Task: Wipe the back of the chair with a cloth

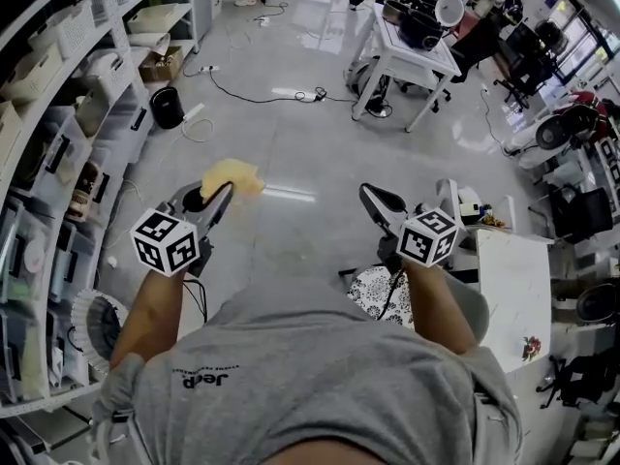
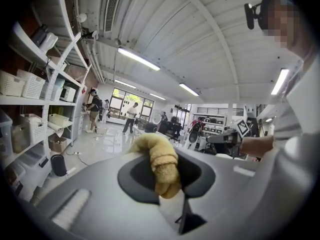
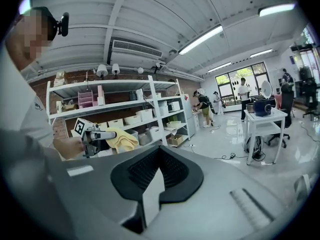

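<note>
A yellow cloth (image 1: 232, 177) is bunched up between the jaws of my left gripper (image 1: 219, 198), which is shut on it and held in the air above the grey floor. In the left gripper view the cloth (image 2: 159, 159) fills the gap between the dark pads. My right gripper (image 1: 376, 200) hangs level with it about a forearm's width to the right, shut and holding nothing; its pads (image 3: 172, 171) meet at the tip. A seat with a patterned cushion (image 1: 373, 291) shows just below the right gripper, partly hidden by my body. From the right gripper view, the cloth (image 3: 122, 139) shows against the shelves.
Tall white shelving (image 1: 58, 114) with bins lines the left side. A black bin (image 1: 167, 107) and cables (image 1: 262, 95) lie on the floor ahead. A white table (image 1: 407, 51) stands far ahead, another white table (image 1: 513, 279) close on the right. People stand in the distance.
</note>
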Motion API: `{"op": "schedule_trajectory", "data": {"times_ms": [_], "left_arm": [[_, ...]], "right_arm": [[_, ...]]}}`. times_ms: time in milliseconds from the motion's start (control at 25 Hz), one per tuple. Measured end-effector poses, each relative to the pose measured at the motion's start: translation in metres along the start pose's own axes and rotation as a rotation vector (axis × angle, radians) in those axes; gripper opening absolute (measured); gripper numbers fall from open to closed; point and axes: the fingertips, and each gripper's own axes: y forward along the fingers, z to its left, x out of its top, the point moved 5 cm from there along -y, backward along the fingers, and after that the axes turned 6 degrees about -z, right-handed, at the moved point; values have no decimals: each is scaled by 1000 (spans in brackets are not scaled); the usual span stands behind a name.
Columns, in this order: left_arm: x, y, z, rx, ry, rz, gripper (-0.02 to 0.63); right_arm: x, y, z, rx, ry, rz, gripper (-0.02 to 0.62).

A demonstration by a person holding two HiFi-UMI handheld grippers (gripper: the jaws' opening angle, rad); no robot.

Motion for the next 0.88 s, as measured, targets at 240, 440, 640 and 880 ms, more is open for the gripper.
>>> {"op": "schedule_trajectory", "data": {"times_ms": [240, 440, 640, 880], "left_arm": [[5, 13, 1, -28, 1, 7, 110], [1, 18, -5, -50, 1, 16, 110], [2, 17, -10, -53, 5, 15, 110], [0, 13, -13, -54, 2, 19, 110]], "right_arm": [[-2, -4, 0, -23, -21, -1, -2], [-4, -9, -1, -52, -49, -3, -2], [-6, -14, -3, -55, -48, -4, -2], [-6, -16, 1, -55, -60, -1, -2]]}}
